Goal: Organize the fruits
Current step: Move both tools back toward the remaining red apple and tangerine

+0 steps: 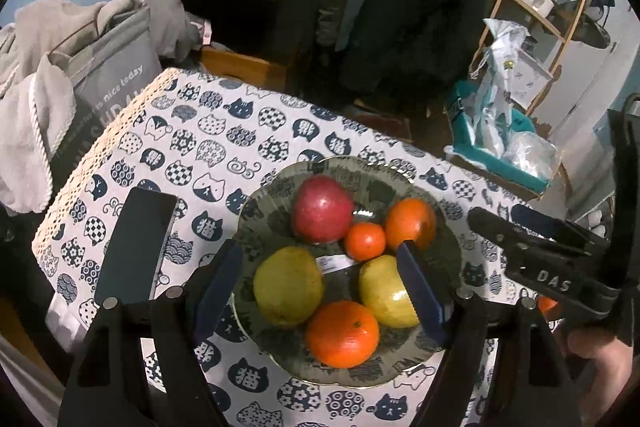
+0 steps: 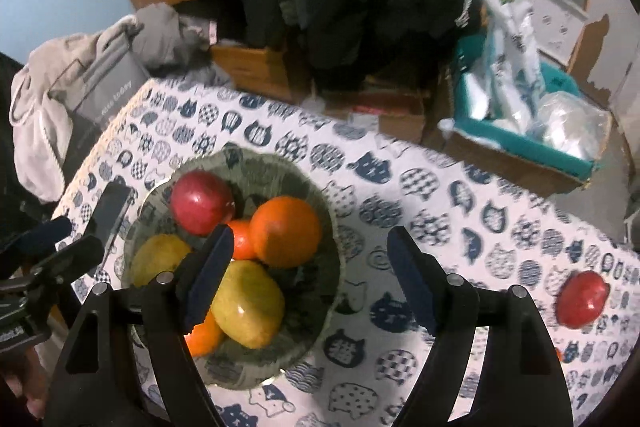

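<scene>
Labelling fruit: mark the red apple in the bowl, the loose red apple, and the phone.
red apple in the bowl (image 1: 322,209), left wrist view, middle.
loose red apple (image 2: 582,298), right wrist view, middle.
phone (image 1: 138,247), left wrist view, screen.

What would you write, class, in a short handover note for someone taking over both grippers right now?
Left gripper: open, empty, above the plate.
Right gripper: open, empty, over the plate's right edge.
On the plate: red apple, two pears, two oranges, one small mandarin.
Done: six fruits gathered.
Left: second red apple lies loose on the tablecloth, right of the plate; an orange item at the frame edge is unclear.
</scene>
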